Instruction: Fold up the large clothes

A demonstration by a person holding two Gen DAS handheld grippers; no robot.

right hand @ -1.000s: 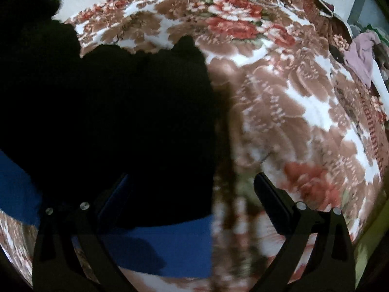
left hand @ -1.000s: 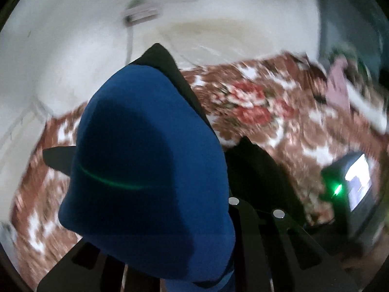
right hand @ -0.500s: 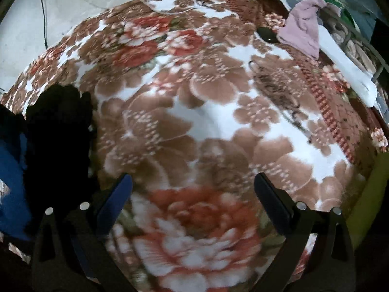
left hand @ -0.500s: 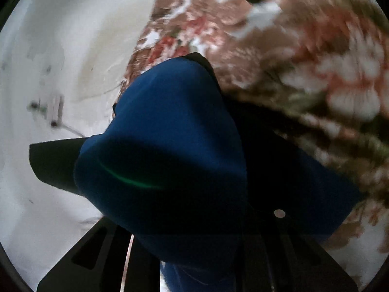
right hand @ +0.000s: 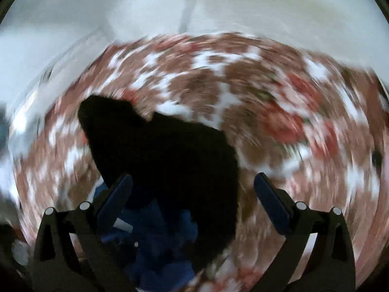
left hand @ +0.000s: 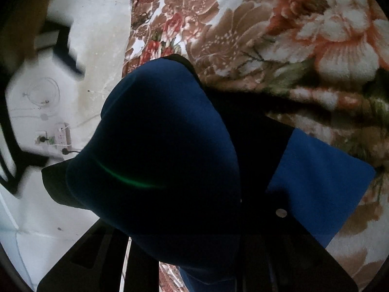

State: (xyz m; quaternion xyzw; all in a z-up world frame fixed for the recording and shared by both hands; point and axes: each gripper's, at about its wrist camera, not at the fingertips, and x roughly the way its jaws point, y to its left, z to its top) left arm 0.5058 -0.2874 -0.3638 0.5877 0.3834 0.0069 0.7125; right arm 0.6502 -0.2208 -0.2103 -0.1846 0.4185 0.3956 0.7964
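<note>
Blue-and-black cloth of the garment (left hand: 170, 160) drapes soft and limp over my left gripper (left hand: 218, 255), its grip hidden, while my right gripper (right hand: 193, 189) hangs spread over its dark lower-left part on the floral blanket (right hand: 279, 112), best pinched at a hem.

The left tongs (left hand: 194, 219) are almost wholly hidden behind a bulging fold of the dark blue and black fabric garment (left hand: 165, 150), so whether they are closed cannot be told. A small white socket strip with cables (left hand: 60, 138) on the pale floor (left hand: 97, 36) is too small to read. The right wrist view is smeared by motion blur: the brown, white and red floral blanket (right hand: 279, 112) loses its pattern, and the garment's black edge (right hand: 170, 150) is fuzzy.
</note>
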